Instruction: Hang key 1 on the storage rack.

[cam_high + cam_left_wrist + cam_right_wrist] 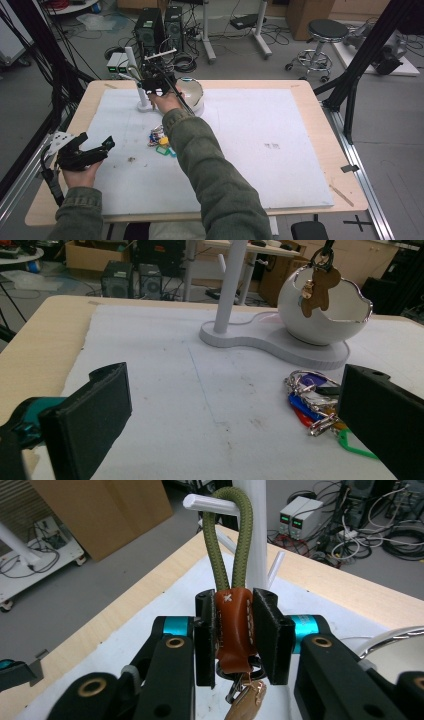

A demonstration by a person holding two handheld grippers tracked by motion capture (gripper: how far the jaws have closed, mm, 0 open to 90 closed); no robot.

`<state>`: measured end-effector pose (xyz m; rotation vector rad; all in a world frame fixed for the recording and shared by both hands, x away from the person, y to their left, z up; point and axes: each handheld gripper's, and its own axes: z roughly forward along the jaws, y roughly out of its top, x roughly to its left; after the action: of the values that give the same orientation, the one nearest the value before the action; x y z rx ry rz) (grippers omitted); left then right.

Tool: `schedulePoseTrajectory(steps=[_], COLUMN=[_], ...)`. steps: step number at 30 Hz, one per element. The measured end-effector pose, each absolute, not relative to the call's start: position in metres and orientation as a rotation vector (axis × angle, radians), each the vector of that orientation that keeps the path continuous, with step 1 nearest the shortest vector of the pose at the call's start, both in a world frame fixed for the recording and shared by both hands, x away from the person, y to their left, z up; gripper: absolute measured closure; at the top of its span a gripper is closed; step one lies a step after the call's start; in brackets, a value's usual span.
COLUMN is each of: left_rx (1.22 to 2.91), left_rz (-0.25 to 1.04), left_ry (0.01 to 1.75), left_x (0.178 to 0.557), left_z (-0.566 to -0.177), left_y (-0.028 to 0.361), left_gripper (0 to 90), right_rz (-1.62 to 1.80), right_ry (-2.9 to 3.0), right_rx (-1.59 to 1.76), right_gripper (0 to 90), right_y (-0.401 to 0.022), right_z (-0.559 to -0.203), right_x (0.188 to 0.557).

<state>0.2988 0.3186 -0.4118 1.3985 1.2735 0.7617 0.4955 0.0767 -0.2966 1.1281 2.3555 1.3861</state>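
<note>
My right hand-held gripper (235,635) clamps the keychain (233,630), its loop (227,535) over the peg (210,504). I'd lower gently, then release. Left hand-held gripper (235,420) idles, jaws apart.

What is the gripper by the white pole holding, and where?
The right gripper pinches a keychain by its brown leather tab, below the green cord loop. The left gripper holds nothing.

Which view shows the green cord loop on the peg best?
Right gripper view: the cord loop hangs over the stand's peg, right claw clamping its leather tab. High view: too small. Left gripper view: only its wooden charm.
</note>
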Motion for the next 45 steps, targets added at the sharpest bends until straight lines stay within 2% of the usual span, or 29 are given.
schedulePoseTrajectory(steps=[3, 13, 15, 17, 34, 45], left_rx=[1.396, 1.396, 1.397, 1.395, 1.403, 1.41], left_rz=[0.762, 0.764, 0.764, 0.765, 0.765, 0.768], left_ry=[1.274, 1.275, 1.274, 1.275, 1.277, 1.278], left_x=[0.299, 0.298, 0.298, 0.298, 0.299, 0.298], left_z=[-0.412, -0.412, -0.412, -0.412, -0.412, -0.412], left_y=[0.319, 0.319, 0.319, 0.319, 0.317, 0.315], left_gripper=[1.7, 1.7, 1.7, 1.7, 1.7, 1.7], right_rz=[1.397, 1.374, 1.419, 1.433, 1.37, 1.376], right_ry=[2.367, 2.394, 2.401, 2.411, 2.304, 2.26], right_rx=[1.139, 1.093, 1.059, 1.023, 1.041, 1.037], right_gripper=[64.7, 11.4, 9.2, 1.3, 1.3, 1.4], right_y=[0.075, 0.064, 0.057, 0.051, -0.007, -0.028], right_z=[-0.298, -0.297, -0.297, -0.296, -0.293, -0.287], right_x=[0.497, 0.493, 0.492, 0.49, 0.475, 0.463])
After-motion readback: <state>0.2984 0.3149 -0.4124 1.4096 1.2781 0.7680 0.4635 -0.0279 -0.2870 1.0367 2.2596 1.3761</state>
